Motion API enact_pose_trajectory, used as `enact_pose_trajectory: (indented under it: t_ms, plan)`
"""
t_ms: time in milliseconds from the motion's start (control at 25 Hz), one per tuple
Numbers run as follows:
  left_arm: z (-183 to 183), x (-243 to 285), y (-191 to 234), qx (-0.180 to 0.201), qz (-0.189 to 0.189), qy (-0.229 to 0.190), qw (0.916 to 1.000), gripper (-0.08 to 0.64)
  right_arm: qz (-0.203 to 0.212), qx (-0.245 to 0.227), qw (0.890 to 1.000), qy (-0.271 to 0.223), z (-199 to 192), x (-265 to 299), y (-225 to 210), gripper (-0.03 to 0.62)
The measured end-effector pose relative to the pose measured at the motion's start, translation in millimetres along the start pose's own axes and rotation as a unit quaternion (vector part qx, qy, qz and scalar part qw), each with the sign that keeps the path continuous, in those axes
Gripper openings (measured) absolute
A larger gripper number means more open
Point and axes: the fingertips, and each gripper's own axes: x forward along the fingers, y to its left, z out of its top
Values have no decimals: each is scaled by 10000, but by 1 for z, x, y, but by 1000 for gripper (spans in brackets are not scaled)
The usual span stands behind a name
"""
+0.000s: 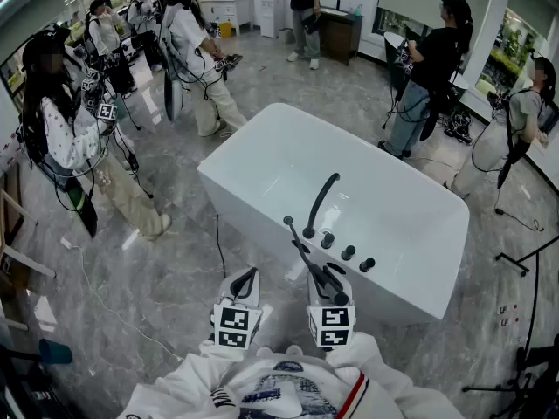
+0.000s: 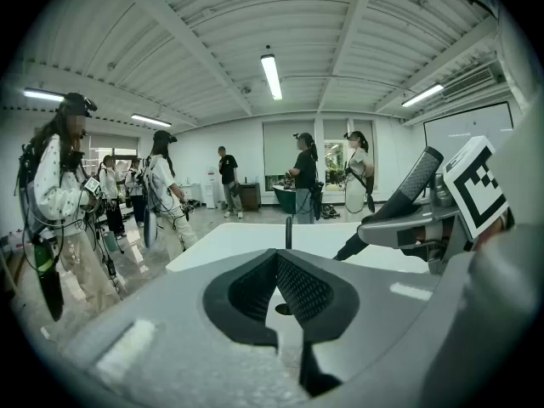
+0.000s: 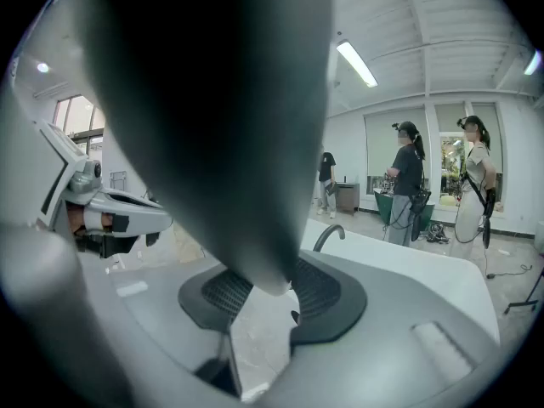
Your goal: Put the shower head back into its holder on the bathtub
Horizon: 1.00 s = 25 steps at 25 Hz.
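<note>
The black stick-shaped shower head [image 1: 300, 250] slants up and to the left over the near rim of the white bathtub [image 1: 262, 160]. My right gripper [image 1: 330, 279] is shut on its lower end. In the right gripper view the shower head [image 3: 229, 126] is a big dark blur rising from between the pads. A black curved spout [image 1: 320, 201] and a row of black fittings [image 1: 348, 252] stand on the rim just beyond it; I cannot tell which is the holder. My left gripper [image 1: 247, 276] hangs beside the tub's near corner, its jaws shut [image 2: 276, 260] with nothing in them.
Several people with gear stand around the tub on the grey marble floor [image 1: 157, 278], the nearest at left [image 1: 74, 138]. Others stand behind the tub [image 1: 428, 68]. A light stand [image 1: 524, 260] and cables are at right. The left gripper [image 3: 110, 211] shows beside the right one.
</note>
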Motion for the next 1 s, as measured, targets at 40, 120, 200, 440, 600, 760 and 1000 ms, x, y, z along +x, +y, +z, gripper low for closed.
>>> enact_pose_trajectory:
  t_ms: [40, 120, 200, 440, 600, 760, 1000]
  plan:
    - [0, 0, -1, -3, 1, -6, 10000, 1, -2, 6, 10000, -3, 0, 0, 0, 138]
    - [0, -1, -2, -10, 0, -17, 10000, 0, 2, 13, 10000, -2, 0, -1, 0, 138]
    - [1, -2, -2, -7, -7, -20, 10000, 1, 17, 21, 10000, -16, 1, -1, 0, 138]
    - [2, -1, -6, 11, 24, 18, 10000, 1, 68, 57, 10000, -13, 0, -1, -4, 138]
    - [-1, -2, -4, -14, 53, 68, 10000, 1, 134, 149, 9998, 3, -1, 0, -1, 138]
    - [-3, 1, -12, -25, 106, 118, 9999, 2, 217, 154, 9996, -46, -2, -1, -9, 138]
    - [-6, 2, -18, -122, 277, 133, 9995, 2, 360, 60, 9993, -98, -1, -3, -14, 138]
